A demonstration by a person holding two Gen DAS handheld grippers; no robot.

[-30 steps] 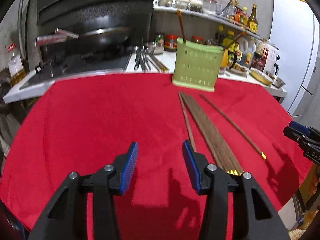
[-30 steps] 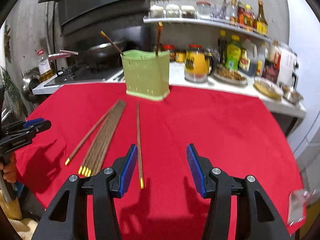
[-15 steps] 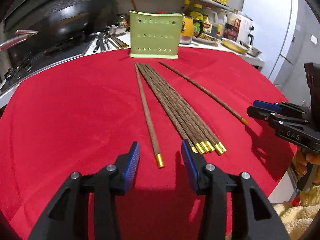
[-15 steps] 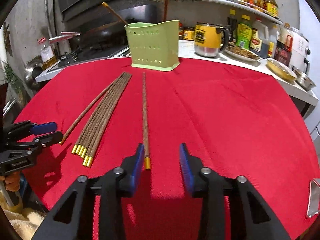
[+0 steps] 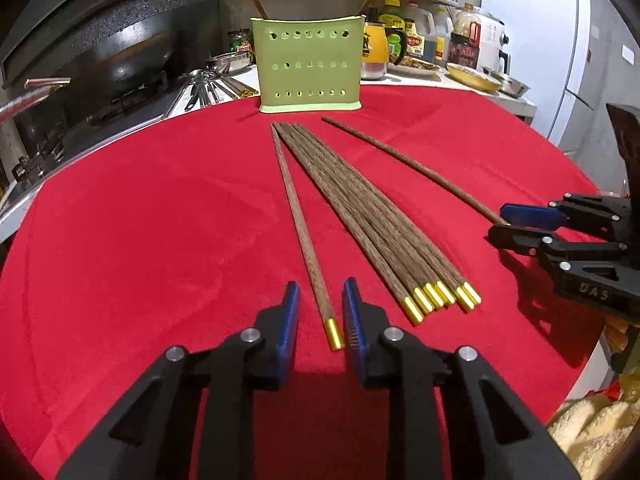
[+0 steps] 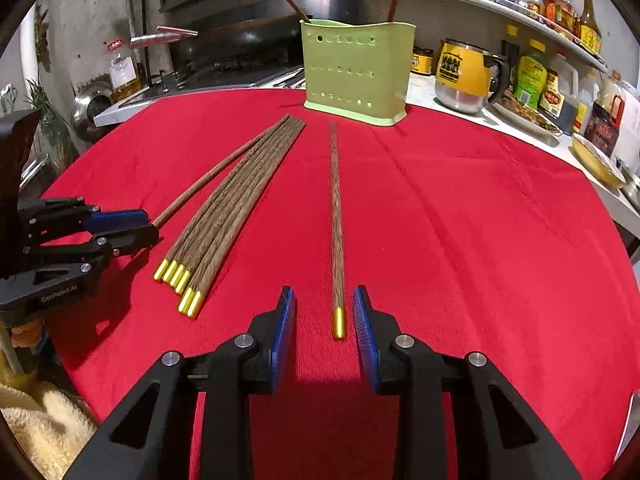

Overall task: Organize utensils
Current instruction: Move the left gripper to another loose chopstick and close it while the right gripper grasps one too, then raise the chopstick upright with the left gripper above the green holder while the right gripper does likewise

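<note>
Brown wooden chopsticks with gold caps lie on a red tablecloth point(image 5: 140, 208). A green perforated holder point(image 5: 310, 68) stands at the far edge, also in the right wrist view point(image 6: 358, 72), with two chopsticks upright in it. My left gripper point(image 5: 320, 312) is open, its jaws either side of the gold end of a single chopstick point(image 5: 302, 232). A bundle of several chopsticks point(image 5: 372, 216) lies to its right. My right gripper point(image 6: 323, 312) is open around the gold end of another single chopstick point(image 6: 337, 220). The bundle point(image 6: 236, 200) lies to its left.
A stove with a black wok point(image 5: 132, 60) is at the back left. A counter with a yellow mug point(image 6: 464, 72), bottles and dishes point(image 6: 596, 160) runs behind the table on the right. Metal utensils point(image 5: 208, 88) lie by the stove. A towel point(image 6: 44, 424) lies below the table edge.
Both grippers moved forward and down to the chopsticks' gold ends. The left jaws narrowed around its single chopstick; the right gripper now straddles its chopstick.
</note>
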